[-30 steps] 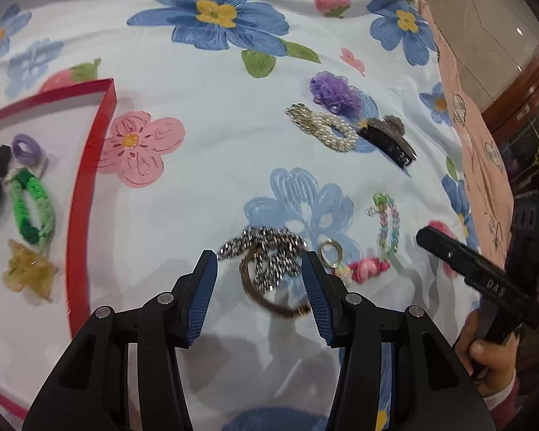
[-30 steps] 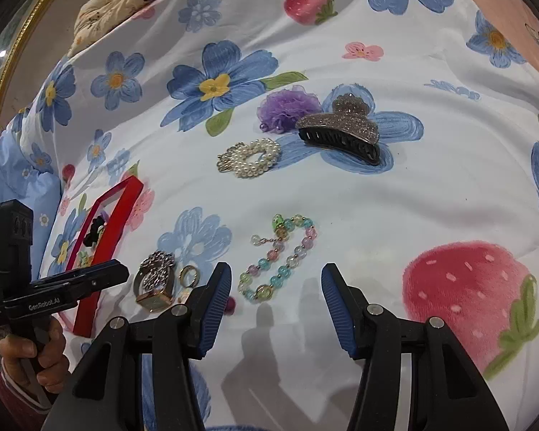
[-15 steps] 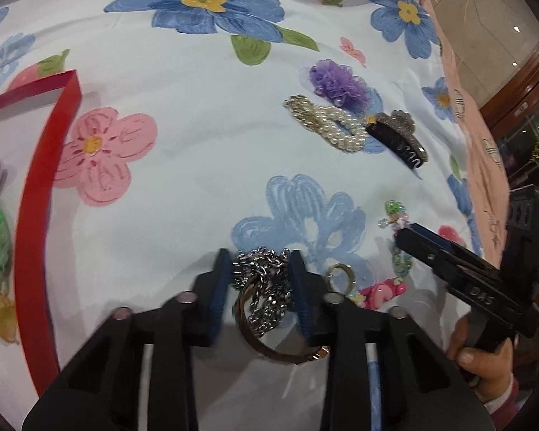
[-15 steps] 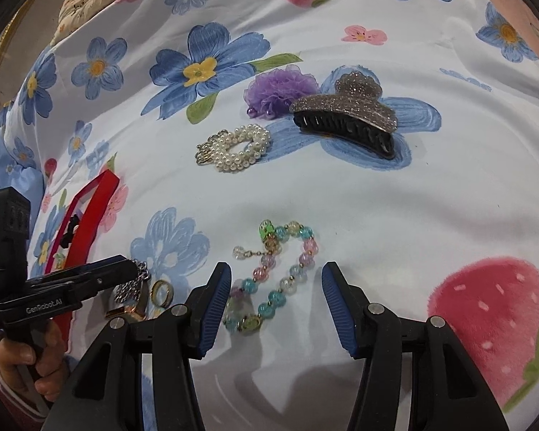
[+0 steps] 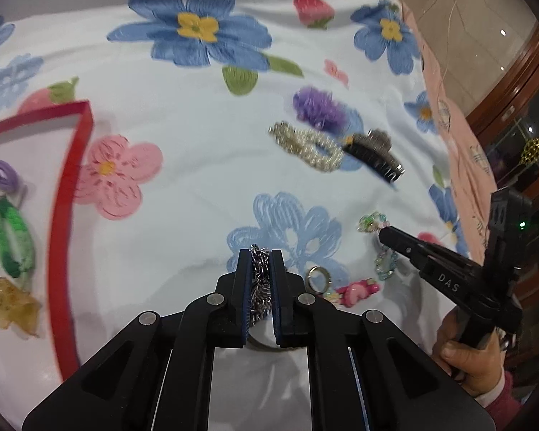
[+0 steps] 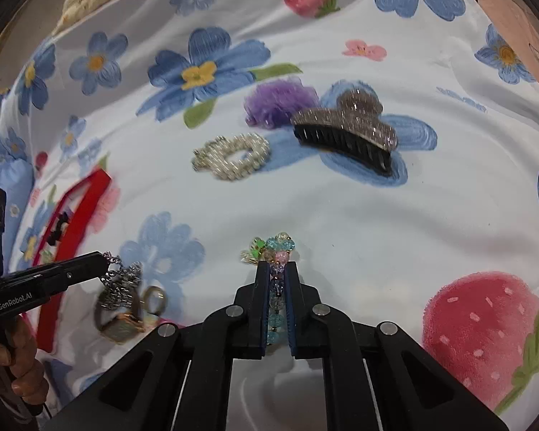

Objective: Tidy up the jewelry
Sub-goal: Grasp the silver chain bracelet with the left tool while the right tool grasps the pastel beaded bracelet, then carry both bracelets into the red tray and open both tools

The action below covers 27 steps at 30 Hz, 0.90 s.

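Note:
My left gripper (image 5: 260, 251) is shut on a silver chain watch (image 5: 259, 283); in the right wrist view the watch (image 6: 120, 301) hangs from its tip (image 6: 102, 256), slightly lifted. My right gripper (image 6: 276, 265) is shut on a pastel beaded bracelet (image 6: 275, 251); the bracelet also shows in the left wrist view (image 5: 372, 222) at the right gripper's tip (image 5: 386, 233). A red-rimmed tray (image 5: 59, 222) on the left holds a green scrunchie (image 5: 14, 240), a yellow clip (image 5: 14, 305) and a purple tie (image 5: 3, 174).
On the floral cloth lie a pearl bracelet (image 6: 233, 156), a purple scrunchie (image 6: 280, 102), a glitter claw clip (image 6: 345, 136), a gold ring (image 5: 318, 278) and a pink clip (image 5: 355, 291). The cloth's edge runs along the right (image 5: 449, 136).
Both grippers went from open to shut: the left closed on the chain watch, the right moved forward and closed on the beaded bracelet. The watch has come up off the cloth.

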Motion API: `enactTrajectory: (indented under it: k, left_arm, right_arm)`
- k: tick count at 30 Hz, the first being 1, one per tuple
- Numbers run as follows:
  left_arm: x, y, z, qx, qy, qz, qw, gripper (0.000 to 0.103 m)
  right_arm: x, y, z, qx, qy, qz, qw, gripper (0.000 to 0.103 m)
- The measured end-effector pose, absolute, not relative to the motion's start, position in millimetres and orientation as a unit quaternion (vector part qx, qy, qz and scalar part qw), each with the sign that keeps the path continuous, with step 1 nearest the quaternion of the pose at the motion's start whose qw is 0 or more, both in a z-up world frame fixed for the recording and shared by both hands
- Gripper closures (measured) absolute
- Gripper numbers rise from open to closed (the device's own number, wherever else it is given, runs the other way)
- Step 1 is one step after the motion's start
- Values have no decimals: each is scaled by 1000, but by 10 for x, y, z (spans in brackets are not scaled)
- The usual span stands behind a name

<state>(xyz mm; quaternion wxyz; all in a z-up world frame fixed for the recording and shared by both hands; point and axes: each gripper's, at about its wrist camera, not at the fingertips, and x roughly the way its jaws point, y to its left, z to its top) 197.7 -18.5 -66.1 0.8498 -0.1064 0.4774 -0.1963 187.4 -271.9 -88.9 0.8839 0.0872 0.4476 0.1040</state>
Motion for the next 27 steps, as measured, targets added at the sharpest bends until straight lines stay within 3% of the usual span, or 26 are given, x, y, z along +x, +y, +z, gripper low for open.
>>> enactTrajectory:
  k: [15,27]
  left_arm:
    - [1576,95,-29,-135,409,-199,880,95]
    - [1220,606,173,-162,376,-164,897,95]
  right_arm:
    - [1646,-2563,-354,108,395,150,900,95]
    - [1495,-2137,-165,111,381,215,892,95]
